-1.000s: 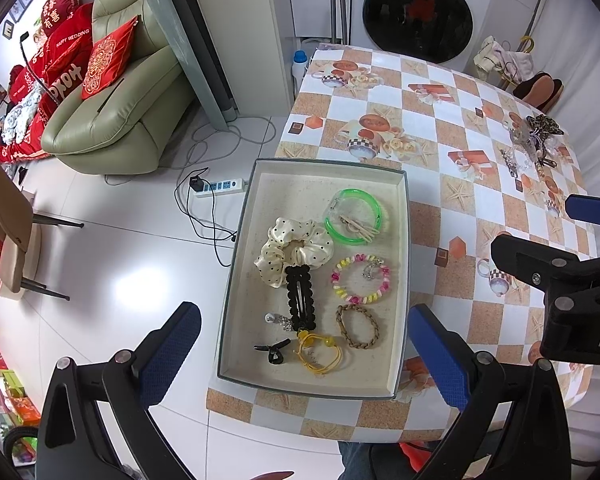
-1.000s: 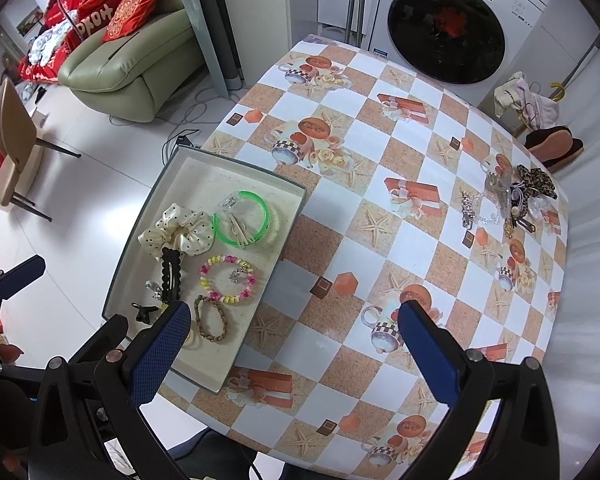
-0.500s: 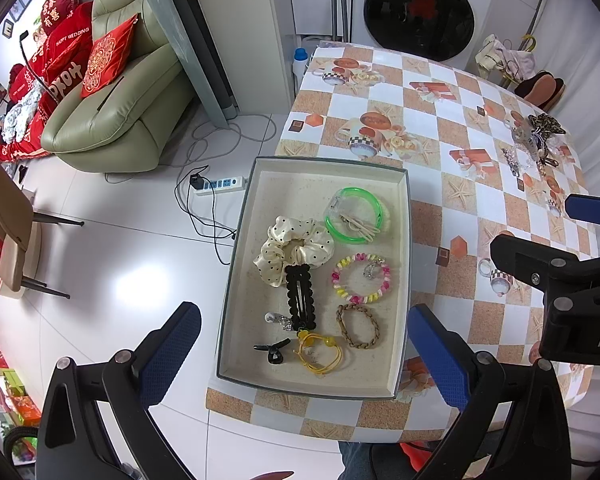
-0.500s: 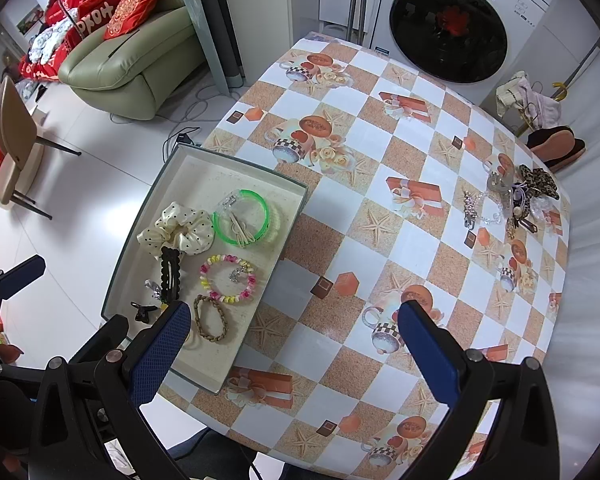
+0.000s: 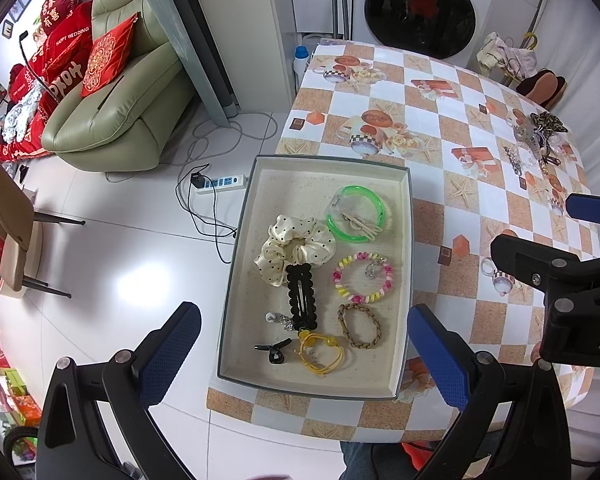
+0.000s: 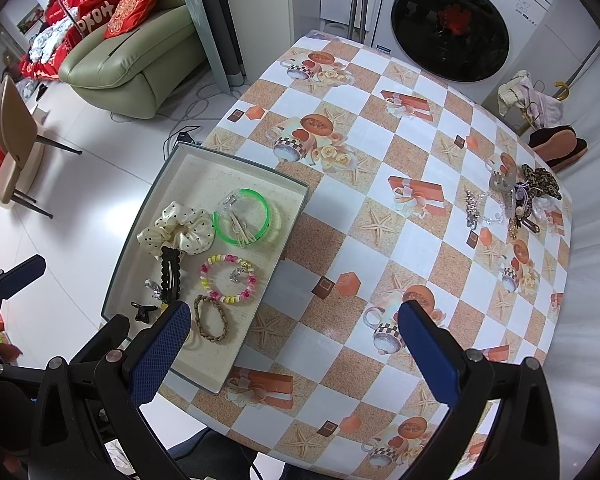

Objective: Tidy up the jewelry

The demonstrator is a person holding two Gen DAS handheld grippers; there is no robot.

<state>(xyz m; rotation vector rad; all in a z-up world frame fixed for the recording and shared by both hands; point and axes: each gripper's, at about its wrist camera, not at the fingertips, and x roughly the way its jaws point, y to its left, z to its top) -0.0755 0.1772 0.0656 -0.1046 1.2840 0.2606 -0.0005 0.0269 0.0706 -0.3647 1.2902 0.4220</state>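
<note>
A shallow grey-rimmed tray point(image 5: 410, 240) point(image 6: 296, 208) lies at the table's left edge. It holds a green bangle point(image 5: 358, 214) point(image 6: 242, 216), a cream dotted scrunchie point(image 5: 294, 248) point(image 6: 180, 232), a black hair clip point(image 5: 300, 296), a pink-yellow bead bracelet point(image 5: 362, 278) point(image 6: 228, 278), a braided brown bracelet point(image 5: 360, 326) point(image 6: 210, 318) and a yellow hair tie point(image 5: 320, 352). A loose pile of jewelry point(image 6: 516, 196) point(image 5: 536, 140) sits at the table's far right. My left gripper point(image 5: 300, 348) hangs open high over the tray's near end. My right gripper point(image 6: 296, 344) is open above the table, empty.
The table carries a checked orange-and-white cloth point(image 6: 400, 240). A washing machine point(image 6: 448, 28) stands behind it, a green sofa point(image 5: 116, 112) to the left, a power strip with cables point(image 5: 220, 182) on the floor, and a chair point(image 5: 8, 232) at far left.
</note>
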